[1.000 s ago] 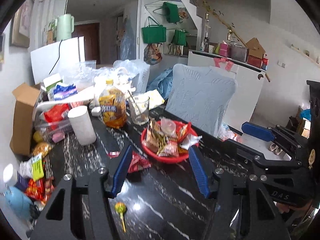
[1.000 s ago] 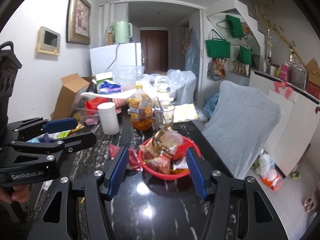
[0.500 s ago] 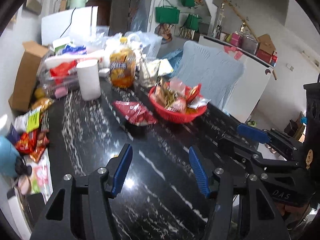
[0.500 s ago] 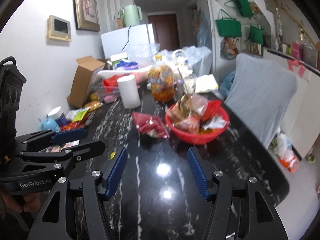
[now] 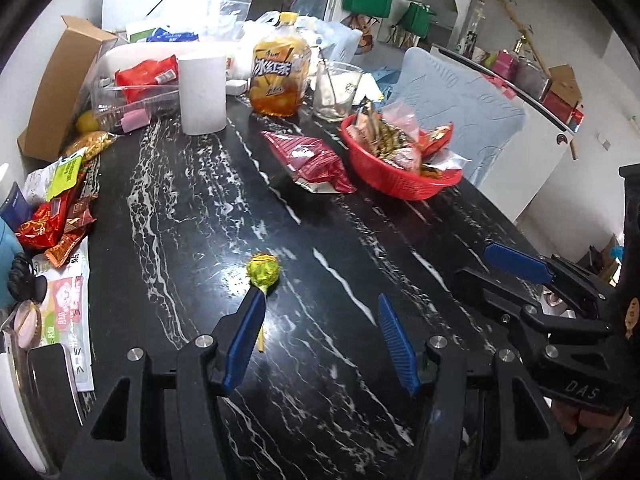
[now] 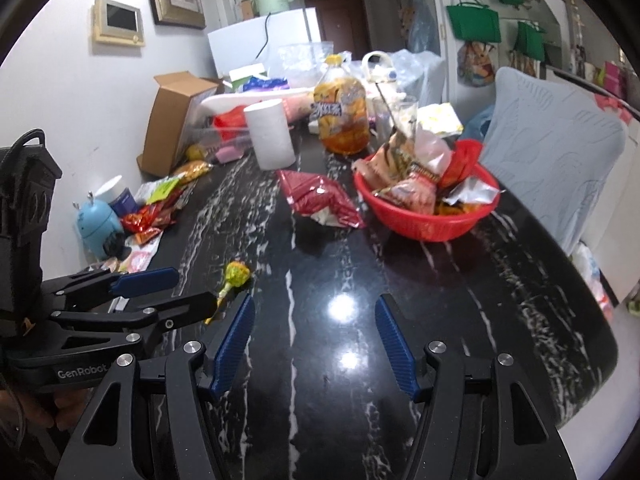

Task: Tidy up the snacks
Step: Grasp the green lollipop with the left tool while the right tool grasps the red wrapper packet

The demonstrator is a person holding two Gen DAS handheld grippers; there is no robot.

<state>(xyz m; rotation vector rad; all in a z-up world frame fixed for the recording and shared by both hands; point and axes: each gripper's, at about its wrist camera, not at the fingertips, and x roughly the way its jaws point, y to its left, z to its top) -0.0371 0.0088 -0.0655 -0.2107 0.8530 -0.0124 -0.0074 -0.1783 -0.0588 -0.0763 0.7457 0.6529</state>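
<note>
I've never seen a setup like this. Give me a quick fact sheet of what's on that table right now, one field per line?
Surface: black marble-pattern table
Container: red basket, heaped with snack packets
Loose snack: red striped bag, lying flat just left of the basket, apart from it
Small item: yellow-green lollipop, lying near the left tool's fingertip
Drink: orange bottle, upright behind the bag
Also: white paper roll, upright
Left tool: open, empty
Right tool: open, empty, over bare table
</note>
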